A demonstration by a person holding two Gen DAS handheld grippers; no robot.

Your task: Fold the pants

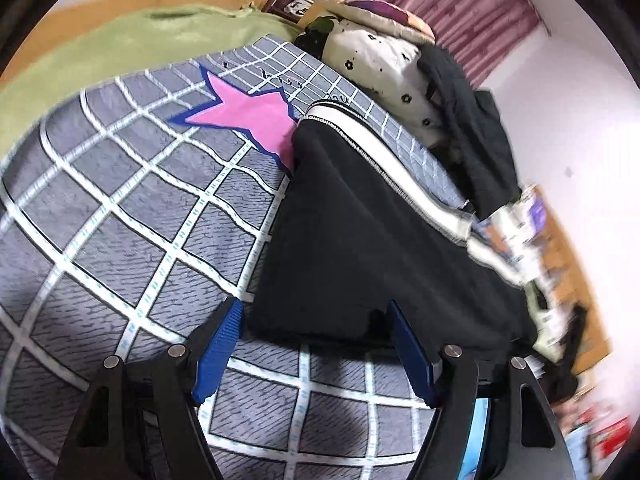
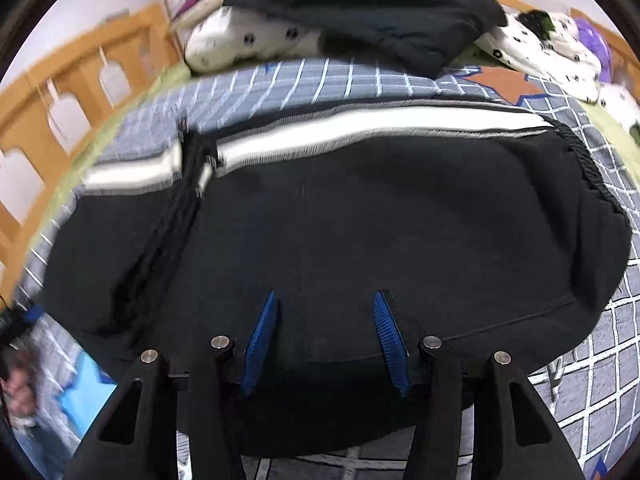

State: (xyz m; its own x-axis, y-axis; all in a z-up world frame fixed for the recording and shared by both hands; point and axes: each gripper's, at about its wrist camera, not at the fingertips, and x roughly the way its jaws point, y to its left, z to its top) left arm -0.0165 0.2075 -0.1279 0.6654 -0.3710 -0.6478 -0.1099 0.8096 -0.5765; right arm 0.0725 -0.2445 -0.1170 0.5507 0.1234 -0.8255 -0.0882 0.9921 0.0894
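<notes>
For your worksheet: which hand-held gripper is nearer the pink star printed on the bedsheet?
Left. The left hand-held gripper sits at the black pants' edge, with the pink star just ahead. The right hand-held gripper hovers over the pants' middle; no pink star shows there.

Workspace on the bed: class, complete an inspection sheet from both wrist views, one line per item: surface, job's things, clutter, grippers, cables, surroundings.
Surface: bed cover, grey with white grid and a pink star.
Job's things: black pants with a white side stripe, lying flat.
Clutter: spotted white bedding and a dark garment piled behind.
Grippers: left gripper open at the pants' edge; right gripper open over the pants, nothing clamped.
Cables: nothing seen.
Surroundings: wooden bed rail, white wall.
</notes>
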